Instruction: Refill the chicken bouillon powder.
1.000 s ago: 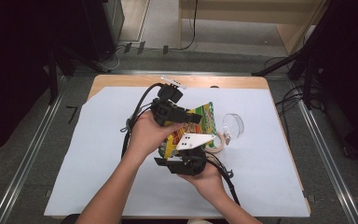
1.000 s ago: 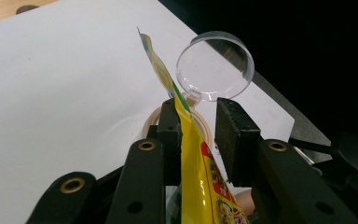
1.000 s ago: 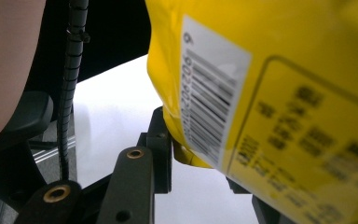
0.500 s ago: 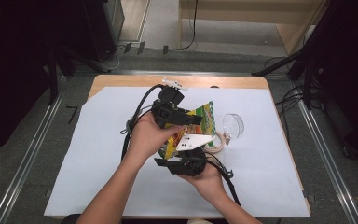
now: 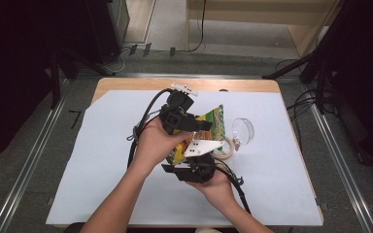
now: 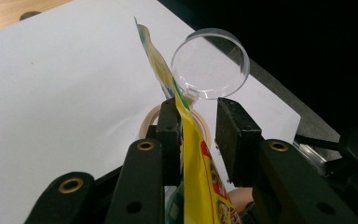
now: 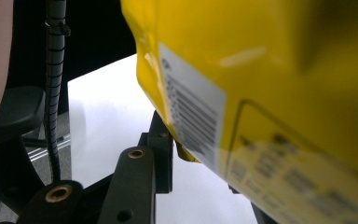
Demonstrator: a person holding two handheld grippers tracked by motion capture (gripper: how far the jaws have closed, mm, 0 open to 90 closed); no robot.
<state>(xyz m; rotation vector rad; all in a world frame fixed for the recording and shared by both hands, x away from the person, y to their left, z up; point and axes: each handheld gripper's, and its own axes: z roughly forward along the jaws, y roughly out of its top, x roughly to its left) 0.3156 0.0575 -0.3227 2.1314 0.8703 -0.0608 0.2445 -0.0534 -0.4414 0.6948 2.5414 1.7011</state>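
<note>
A yellow and green snack bag (image 5: 212, 121) is held tilted above the white sheet, between my two grippers. My left gripper (image 5: 200, 125) comes at it from the far side. Its jaws stand open around the bag's top edge (image 6: 186, 126), which leans on one jaw while the other stays apart. My right gripper (image 5: 190, 159) holds the bag's lower end from the near side. In the right gripper view the bag (image 7: 270, 84) hides one jaw and its corner sits against the other, so the right gripper (image 7: 200, 151) looks shut on it.
A clear round dish (image 5: 243, 129) (image 6: 209, 63) and a beige ring (image 5: 226, 148) (image 6: 150, 120) lie on the white sheet (image 5: 97, 160) just right of the bag. A small white item (image 5: 184, 88) rests near the wooden table's far edge (image 5: 126, 85). Cables trail from both grippers.
</note>
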